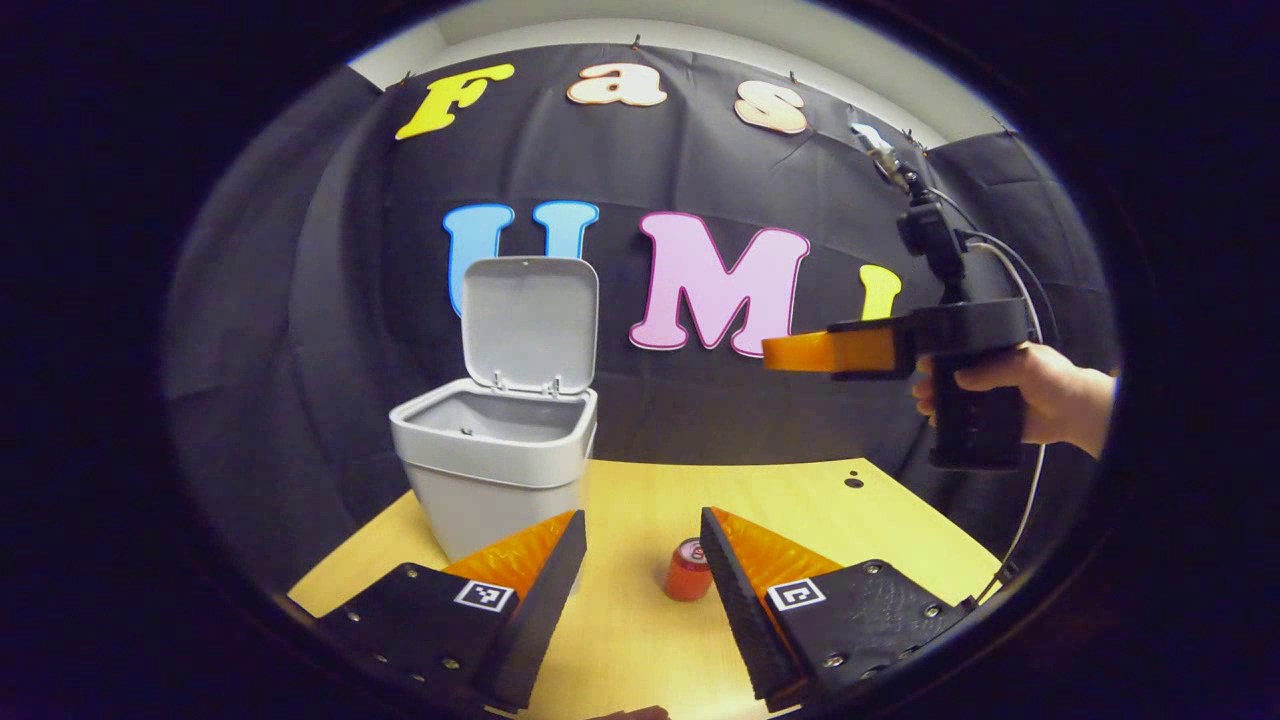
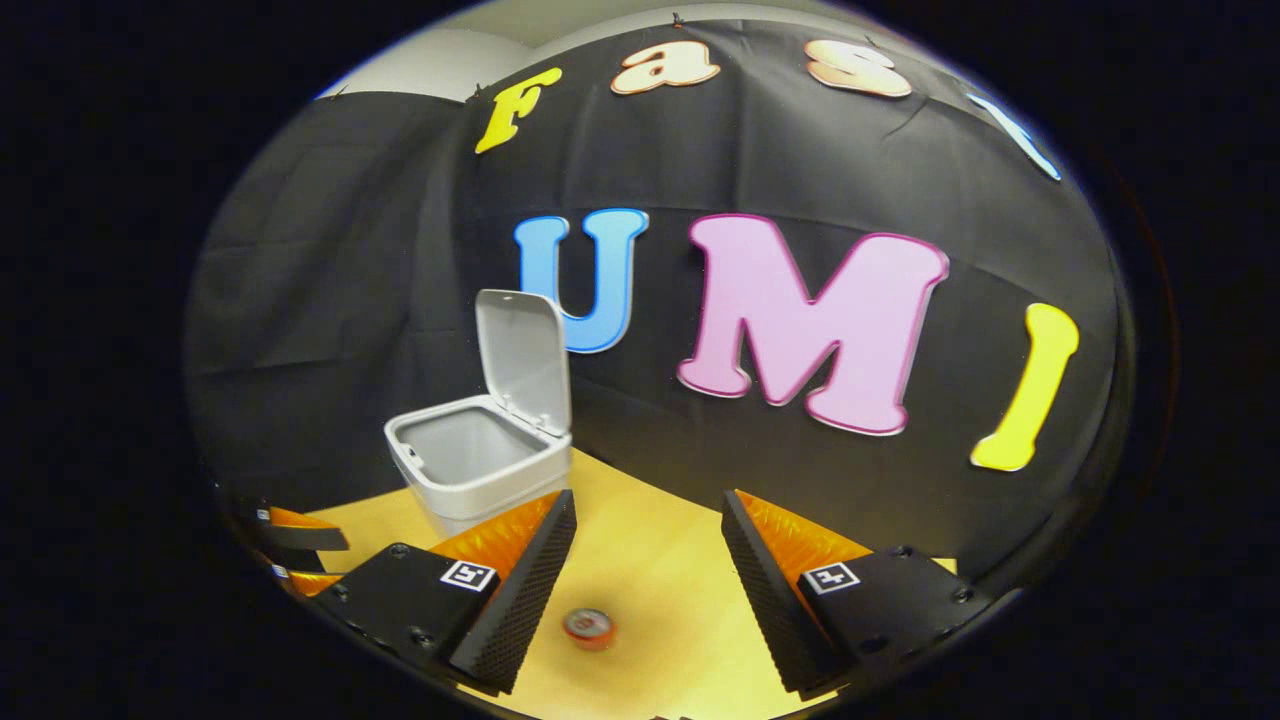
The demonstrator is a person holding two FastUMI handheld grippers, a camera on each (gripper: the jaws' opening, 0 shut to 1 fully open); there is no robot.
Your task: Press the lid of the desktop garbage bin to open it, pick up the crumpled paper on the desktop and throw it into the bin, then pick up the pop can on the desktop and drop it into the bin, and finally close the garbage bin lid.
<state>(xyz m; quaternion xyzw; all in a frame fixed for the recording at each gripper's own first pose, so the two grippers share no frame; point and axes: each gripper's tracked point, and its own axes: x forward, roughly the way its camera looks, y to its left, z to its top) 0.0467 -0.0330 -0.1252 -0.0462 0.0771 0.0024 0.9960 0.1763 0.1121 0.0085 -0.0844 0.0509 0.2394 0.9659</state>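
The bin (image 1: 495,470) and its lid (image 1: 528,325) are pale grey, the can (image 1: 688,582) is red, and the desk (image 1: 640,500) is light yellow wood.

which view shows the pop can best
The left gripper view: the pop can stands upright on the table, side and top visible, just ahead between the open left tongs. The right gripper view shows it from above, small and low, mostly its top.
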